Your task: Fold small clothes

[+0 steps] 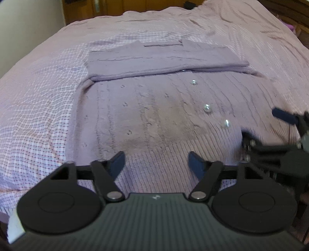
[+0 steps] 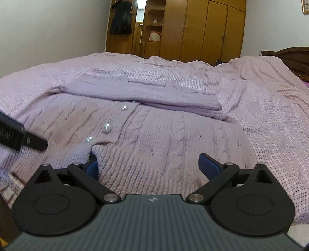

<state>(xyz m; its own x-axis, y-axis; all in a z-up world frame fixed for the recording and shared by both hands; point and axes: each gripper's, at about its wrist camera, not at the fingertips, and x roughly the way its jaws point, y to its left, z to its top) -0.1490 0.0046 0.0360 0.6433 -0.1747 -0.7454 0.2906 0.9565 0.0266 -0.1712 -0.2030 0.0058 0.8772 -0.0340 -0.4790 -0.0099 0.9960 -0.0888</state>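
Note:
A lilac cable-knit cardigan [image 1: 154, 115] [image 2: 173, 135] lies flat on the bed, its sleeves folded across the upper part. Pearl buttons [image 1: 207, 108] [image 2: 107, 127] run down its front. My left gripper [image 1: 156, 161] hovers open over the ribbed hem with nothing between its fingers. My right gripper [image 2: 150, 166] stands wide open at the hem near the button placket. Its left fingertip [image 2: 92, 167] is partly hidden behind a raised flap of knit. In the left wrist view the right gripper [image 1: 270, 133] shows blurred at the right edge. The left gripper's finger [image 2: 29, 142] enters the right wrist view from the left.
A pink checked bedspread [image 1: 38, 115] [image 2: 270, 115] covers the bed around the cardigan. A wooden wardrobe [image 2: 202, 29] and a doorway with a dark hanging garment [image 2: 120, 17] stand beyond the bed. A dark headboard [image 2: 289, 56] is at the far right.

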